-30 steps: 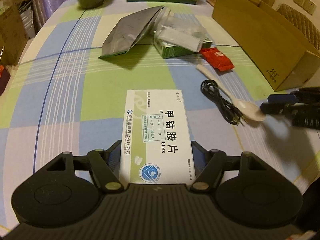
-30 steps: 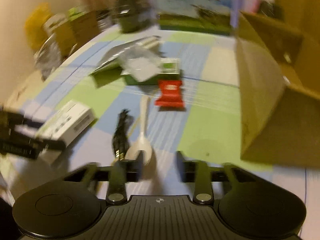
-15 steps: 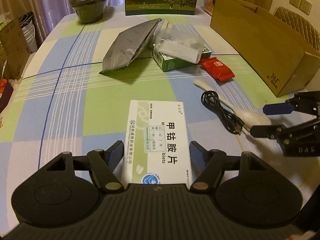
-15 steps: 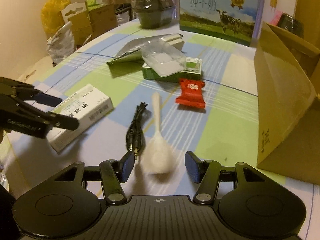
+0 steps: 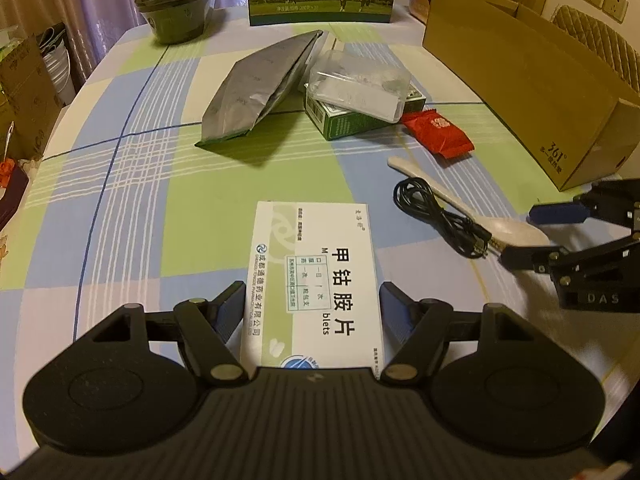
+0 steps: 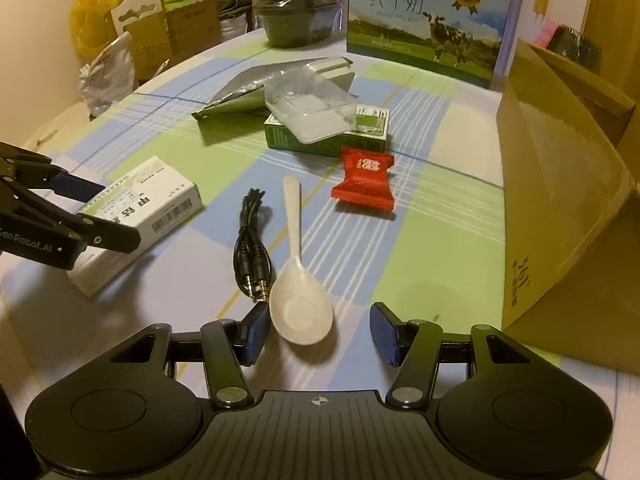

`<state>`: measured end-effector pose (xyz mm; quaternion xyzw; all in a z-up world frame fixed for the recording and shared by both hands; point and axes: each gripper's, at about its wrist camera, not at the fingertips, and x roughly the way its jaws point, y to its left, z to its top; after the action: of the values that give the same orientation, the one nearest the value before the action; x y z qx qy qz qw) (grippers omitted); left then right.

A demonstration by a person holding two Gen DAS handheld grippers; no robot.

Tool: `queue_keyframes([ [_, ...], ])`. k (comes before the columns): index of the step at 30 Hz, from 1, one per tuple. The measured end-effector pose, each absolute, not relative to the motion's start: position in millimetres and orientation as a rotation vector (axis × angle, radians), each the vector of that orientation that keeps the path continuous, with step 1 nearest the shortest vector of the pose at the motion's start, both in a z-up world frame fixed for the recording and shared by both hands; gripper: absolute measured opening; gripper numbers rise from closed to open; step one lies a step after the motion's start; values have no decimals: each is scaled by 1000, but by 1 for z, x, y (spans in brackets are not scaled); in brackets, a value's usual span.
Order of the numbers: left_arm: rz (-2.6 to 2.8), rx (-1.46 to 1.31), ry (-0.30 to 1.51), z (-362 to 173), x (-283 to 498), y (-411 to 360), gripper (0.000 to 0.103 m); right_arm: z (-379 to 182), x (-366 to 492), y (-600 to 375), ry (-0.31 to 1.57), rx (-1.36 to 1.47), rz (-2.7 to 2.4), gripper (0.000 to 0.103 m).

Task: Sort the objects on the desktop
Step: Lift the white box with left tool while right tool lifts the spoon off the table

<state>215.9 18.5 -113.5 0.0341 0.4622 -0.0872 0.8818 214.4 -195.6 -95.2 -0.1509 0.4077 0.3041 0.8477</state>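
Left wrist view, left claw [image 5: 312,312]: spread wide, straddling the near end of the medicine box [image 5: 316,276], not yet clamped.
Medicine box: flat on the table [image 5: 120,200]; light, stiff card, likely crushable; take it across the long sides.
Right claw [image 6: 318,330]: parted around the spoon [image 6: 298,280] bowl.
Spoon: rigid, smooth, probably slippery; grip the bowl edges, beside the cable [image 6: 252,244].

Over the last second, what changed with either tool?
The left tool let go of the medicine box: its jaws, closed on it a second ago, now stand open on either side. The right tool advanced, open, until the spoon bowl sits between its jaws, not gripped. Spoon, cable, red packet and cardboard box stayed put.
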Motion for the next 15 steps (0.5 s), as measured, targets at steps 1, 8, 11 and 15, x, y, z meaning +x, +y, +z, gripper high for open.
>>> queue_keyframes([
  [1, -183, 72, 963, -113, 215, 18, 69, -95, 216, -196, 862, -313, 642, 53],
  [8, -194, 73, 966, -114, 215, 16, 69, -98, 221, -191, 867, -279, 669, 46],
  [11, -196, 70, 971, -114, 216, 16, 69, -97, 219, -189, 862, -289, 679, 33],
  [15, -199, 76, 976, -114, 216, 16, 69, -96, 217, -189, 873, -291, 682, 24],
])
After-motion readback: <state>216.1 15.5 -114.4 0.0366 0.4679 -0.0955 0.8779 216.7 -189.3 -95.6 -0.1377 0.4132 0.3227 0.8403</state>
